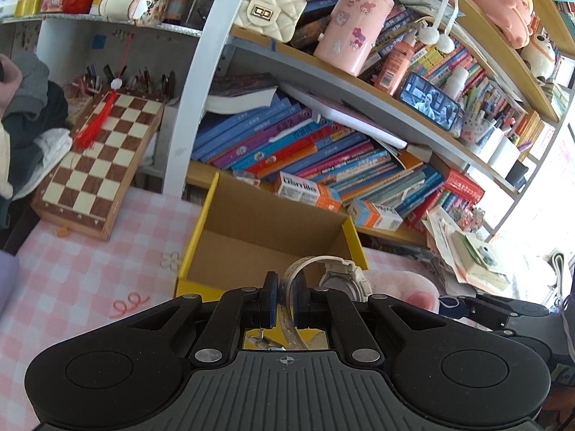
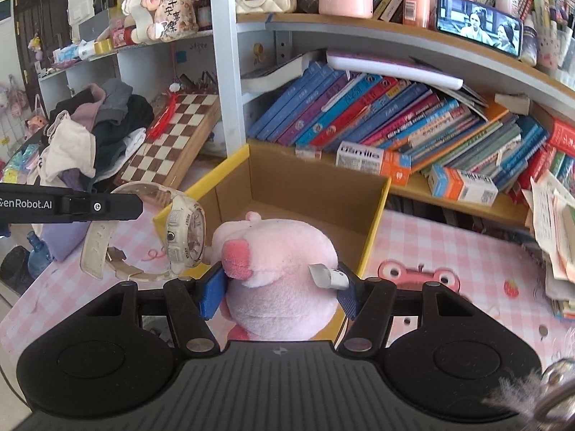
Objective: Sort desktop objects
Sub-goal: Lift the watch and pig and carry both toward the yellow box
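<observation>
Watch (image 2: 179,230) and pink plush (image 2: 276,269) hang clamped in your left tongs (image 1: 284,301) and right tongs (image 2: 280,287) at the box's (image 2: 373,222) near rim; neither lies inside.

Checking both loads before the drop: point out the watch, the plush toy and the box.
watch (image 2: 185,231), right wrist view, on its face.
plush toy (image 2: 280,269), right wrist view, on its body.
box (image 1: 258,230), left wrist view, on its inner back wall.
</observation>
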The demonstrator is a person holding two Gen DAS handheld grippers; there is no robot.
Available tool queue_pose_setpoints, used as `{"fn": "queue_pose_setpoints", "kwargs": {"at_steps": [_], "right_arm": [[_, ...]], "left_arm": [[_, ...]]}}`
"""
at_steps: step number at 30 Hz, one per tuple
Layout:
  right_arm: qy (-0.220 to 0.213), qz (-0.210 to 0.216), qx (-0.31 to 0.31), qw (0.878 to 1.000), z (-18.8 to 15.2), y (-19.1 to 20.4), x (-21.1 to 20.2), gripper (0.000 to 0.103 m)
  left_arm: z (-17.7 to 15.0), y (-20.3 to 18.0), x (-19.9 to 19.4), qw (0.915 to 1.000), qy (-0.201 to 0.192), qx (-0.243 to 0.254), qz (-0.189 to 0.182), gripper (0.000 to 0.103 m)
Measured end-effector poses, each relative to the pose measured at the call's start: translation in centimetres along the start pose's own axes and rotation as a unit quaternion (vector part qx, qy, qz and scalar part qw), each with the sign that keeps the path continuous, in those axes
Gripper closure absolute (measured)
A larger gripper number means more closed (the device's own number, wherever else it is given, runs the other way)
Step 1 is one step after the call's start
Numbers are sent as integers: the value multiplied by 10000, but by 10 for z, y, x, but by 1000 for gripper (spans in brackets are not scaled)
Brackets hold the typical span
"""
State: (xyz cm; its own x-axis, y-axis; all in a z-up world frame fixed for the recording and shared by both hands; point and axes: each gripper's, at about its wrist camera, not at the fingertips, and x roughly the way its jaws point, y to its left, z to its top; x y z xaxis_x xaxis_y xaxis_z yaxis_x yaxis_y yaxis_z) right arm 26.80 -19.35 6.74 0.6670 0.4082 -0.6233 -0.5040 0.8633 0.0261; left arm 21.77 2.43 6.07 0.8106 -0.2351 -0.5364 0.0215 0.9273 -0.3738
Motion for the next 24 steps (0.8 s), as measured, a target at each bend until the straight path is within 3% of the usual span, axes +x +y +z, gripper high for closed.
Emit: {"fn": "queue_pose_setpoints", "kwargs": {"at_steps": [13, 24], "right_arm": [[85, 46, -316, 9995, 39, -24, 48, 43], [562, 166, -811, 9950, 49, -31, 109, 43]], "left_arm": [[33, -2, 41, 9994, -117, 207, 271, 96], [35, 11, 92, 9972, 165, 298, 672, 96]]}}
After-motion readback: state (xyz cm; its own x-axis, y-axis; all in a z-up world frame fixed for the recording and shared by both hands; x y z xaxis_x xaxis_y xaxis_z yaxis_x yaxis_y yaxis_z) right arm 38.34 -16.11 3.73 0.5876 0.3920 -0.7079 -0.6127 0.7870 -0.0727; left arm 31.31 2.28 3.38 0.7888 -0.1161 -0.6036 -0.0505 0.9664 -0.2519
